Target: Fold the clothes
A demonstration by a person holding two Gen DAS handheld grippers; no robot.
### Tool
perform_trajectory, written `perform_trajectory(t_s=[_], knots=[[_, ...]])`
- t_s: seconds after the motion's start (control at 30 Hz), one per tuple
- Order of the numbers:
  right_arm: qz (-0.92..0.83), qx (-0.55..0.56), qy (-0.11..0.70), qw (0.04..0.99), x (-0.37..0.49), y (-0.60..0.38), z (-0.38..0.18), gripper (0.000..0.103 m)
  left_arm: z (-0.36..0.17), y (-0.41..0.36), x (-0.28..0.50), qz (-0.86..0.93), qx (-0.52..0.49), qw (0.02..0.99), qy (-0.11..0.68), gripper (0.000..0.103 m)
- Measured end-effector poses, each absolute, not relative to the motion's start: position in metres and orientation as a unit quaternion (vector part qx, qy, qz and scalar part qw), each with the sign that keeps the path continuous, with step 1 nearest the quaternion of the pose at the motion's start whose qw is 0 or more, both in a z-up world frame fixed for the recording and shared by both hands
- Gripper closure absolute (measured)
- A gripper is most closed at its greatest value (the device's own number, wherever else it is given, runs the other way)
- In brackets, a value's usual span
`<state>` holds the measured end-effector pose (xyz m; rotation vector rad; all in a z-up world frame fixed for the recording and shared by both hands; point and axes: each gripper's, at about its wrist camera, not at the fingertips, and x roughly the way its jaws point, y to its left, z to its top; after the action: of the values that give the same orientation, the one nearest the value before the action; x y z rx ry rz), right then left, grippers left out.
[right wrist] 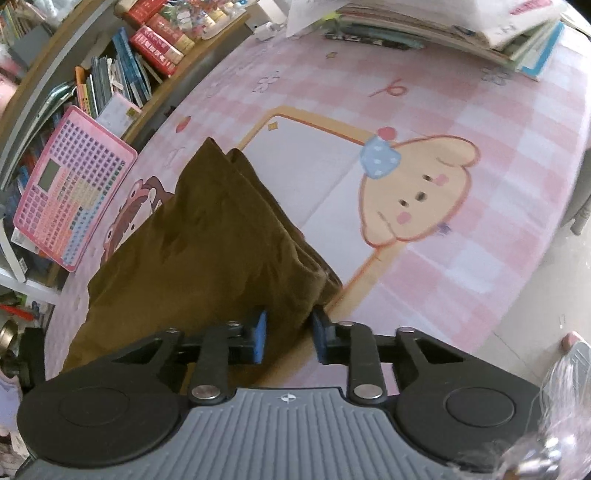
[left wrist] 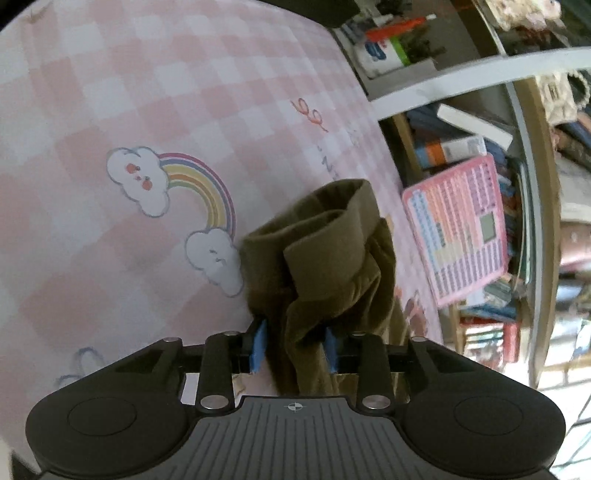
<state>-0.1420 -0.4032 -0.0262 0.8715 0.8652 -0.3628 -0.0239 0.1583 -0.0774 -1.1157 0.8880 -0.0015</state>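
The garment [right wrist: 207,240] is plain olive-brown, the table cover [left wrist: 184,92] a pink-and-white check printed with a pastel rainbow [left wrist: 201,184], white clouds and a tan cartoon dog [right wrist: 413,192] in a blue cap, the keypad toy [right wrist: 70,188] pink, and both grippers' pads [left wrist: 260,345] blue

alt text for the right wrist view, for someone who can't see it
The right gripper holds an olive-brown garment between its blue pads, the folded cloth stretching away over a pink checked tablecloth printed with a cartoon toast face. A pink keyboard toy leans against crowded bookshelves to the left, and stacked books sit at the far edge.
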Motion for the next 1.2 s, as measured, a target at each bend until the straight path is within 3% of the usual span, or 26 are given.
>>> perform_trajectory(t_s=[0.03,0.1,0.23,0.3,0.5,0.8,0.97,1.03,1.13,1.2], knots=[[-0.166,0.403,0.407,0.803,-0.136,-0.404,-0.028,0.091,-0.079,0.156,-0.020,0.004,-0.515,0.755,0.405,0.087],[-0.158,0.391,0.408,0.810,-0.119,-0.407,-0.030,0.095,-0.068,0.148,-0.008,0.000,-0.482,0.774,0.410,0.093],[-0.147,0.376,0.406,0.820,-0.092,-0.407,-0.032,0.096,-0.002,0.125,-0.003,-0.082,-0.400,0.849,0.335,0.094],[-0.142,0.371,0.404,0.824,-0.079,-0.407,-0.033,0.096,0.012,0.129,-0.010,-0.112,-0.411,0.855,0.295,0.094],[-0.125,0.351,0.399,0.838,-0.052,-0.401,-0.034,0.096,-0.068,0.165,-0.013,0.009,-0.468,0.792,0.391,0.094],[-0.125,0.333,0.393,0.848,-0.049,-0.401,-0.034,0.096,-0.066,0.153,0.004,0.005,-0.441,0.806,0.395,0.094],[-0.126,0.312,0.390,0.857,-0.053,-0.394,-0.033,0.096,-0.066,0.158,0.001,0.001,-0.440,0.804,0.400,0.088],[-0.125,0.302,0.390,0.861,-0.055,-0.393,-0.032,0.093,-0.064,0.159,0.001,-0.001,-0.441,0.803,0.402,0.080],[-0.131,0.284,0.389,0.867,-0.059,-0.390,-0.026,0.079,-0.059,0.159,-0.002,-0.001,-0.434,0.807,0.401,0.066],[-0.131,0.281,0.381,0.871,-0.065,-0.388,-0.022,0.073,-0.054,0.158,-0.007,-0.003,-0.426,0.812,0.398,0.065]])
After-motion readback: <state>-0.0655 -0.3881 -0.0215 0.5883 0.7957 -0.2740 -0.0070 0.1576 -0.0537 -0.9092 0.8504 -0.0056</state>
